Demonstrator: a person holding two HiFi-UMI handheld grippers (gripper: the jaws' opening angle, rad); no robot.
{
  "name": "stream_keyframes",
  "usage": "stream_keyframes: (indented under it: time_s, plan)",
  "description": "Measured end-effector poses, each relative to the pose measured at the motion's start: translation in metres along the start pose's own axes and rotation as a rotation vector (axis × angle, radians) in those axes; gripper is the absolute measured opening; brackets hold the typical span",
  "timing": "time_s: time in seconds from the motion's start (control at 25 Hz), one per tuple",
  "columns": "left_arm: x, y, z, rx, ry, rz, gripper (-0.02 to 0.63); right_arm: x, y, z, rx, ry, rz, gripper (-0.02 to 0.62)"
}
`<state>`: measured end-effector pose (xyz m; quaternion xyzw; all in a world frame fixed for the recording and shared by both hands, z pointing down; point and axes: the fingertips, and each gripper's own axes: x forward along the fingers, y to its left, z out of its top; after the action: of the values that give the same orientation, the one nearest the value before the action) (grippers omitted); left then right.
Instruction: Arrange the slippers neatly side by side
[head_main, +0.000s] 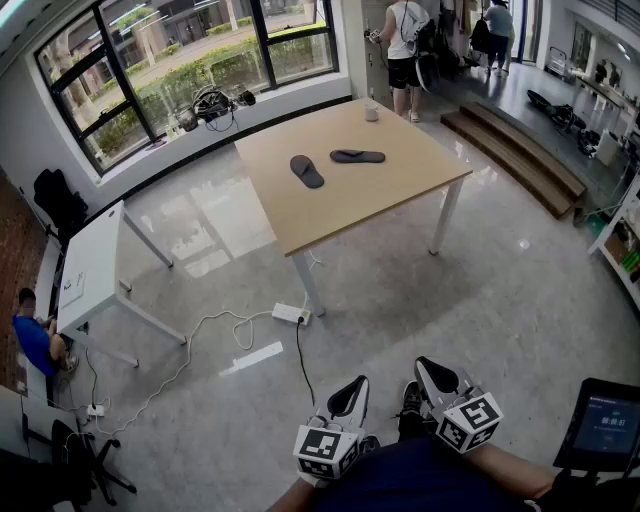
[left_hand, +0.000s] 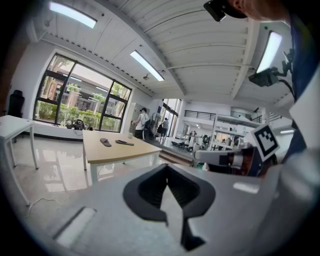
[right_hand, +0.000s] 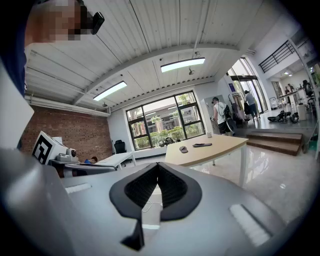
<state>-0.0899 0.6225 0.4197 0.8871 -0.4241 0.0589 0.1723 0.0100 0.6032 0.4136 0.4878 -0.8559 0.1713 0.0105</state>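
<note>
Two dark slippers lie apart on the wooden table (head_main: 400, 195). The left slipper (head_main: 306, 170) points toward the near edge; the right slipper (head_main: 357, 156) lies crosswise behind it. Both also show far off in the left gripper view, as the left slipper (left_hand: 105, 142) and the right slipper (left_hand: 124, 143), and in the right gripper view, as the left slipper (right_hand: 183, 149) and the right slipper (right_hand: 202, 145). My left gripper (head_main: 351, 392) and right gripper (head_main: 430, 374) are held close to my body, well short of the table, both shut and empty.
A white cup (head_main: 371, 113) stands at the table's far edge. A power strip (head_main: 289, 313) and cables lie on the floor before the table. A white desk (head_main: 95, 262) stands at left, steps (head_main: 520, 150) at right. People stand behind the table.
</note>
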Motion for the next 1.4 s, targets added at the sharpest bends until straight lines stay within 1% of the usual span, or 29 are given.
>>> stream_keyframes:
  time_s: [0.28,0.44,0.56,0.68,0.84,1.04,1.2,1.4]
  plan:
    - [0.052,0.007,0.017,0.01,0.019,0.021,0.005,0.028,-0.044,0.016,0.007,-0.001,0.016,0.011]
    - [0.089,0.01,0.032,-0.016,0.04,0.054,0.029,0.044,-0.082,0.029,0.022,-0.001,0.018,0.011]
    - [0.121,0.007,0.038,0.017,0.043,0.034,0.031,0.053,-0.109,0.041,0.025,-0.007,0.022,0.011]
    - [0.149,0.001,0.05,0.029,0.046,0.027,0.042,0.061,-0.132,0.052,0.026,-0.009,0.034,0.011]
    - [0.179,-0.003,0.056,0.003,0.056,0.049,0.054,0.072,-0.161,0.066,0.026,-0.012,0.057,0.011]
    - [0.218,-0.005,0.062,-0.013,0.026,0.055,0.054,0.087,-0.197,0.076,0.025,-0.006,0.079,0.011]
    - [0.238,-0.014,0.061,-0.015,0.027,0.051,0.054,0.088,-0.217,0.079,0.033,0.002,0.081,0.011]
    - [0.248,-0.006,0.063,-0.018,0.032,0.09,0.054,0.095,-0.228,0.079,0.052,0.016,0.097,0.011]
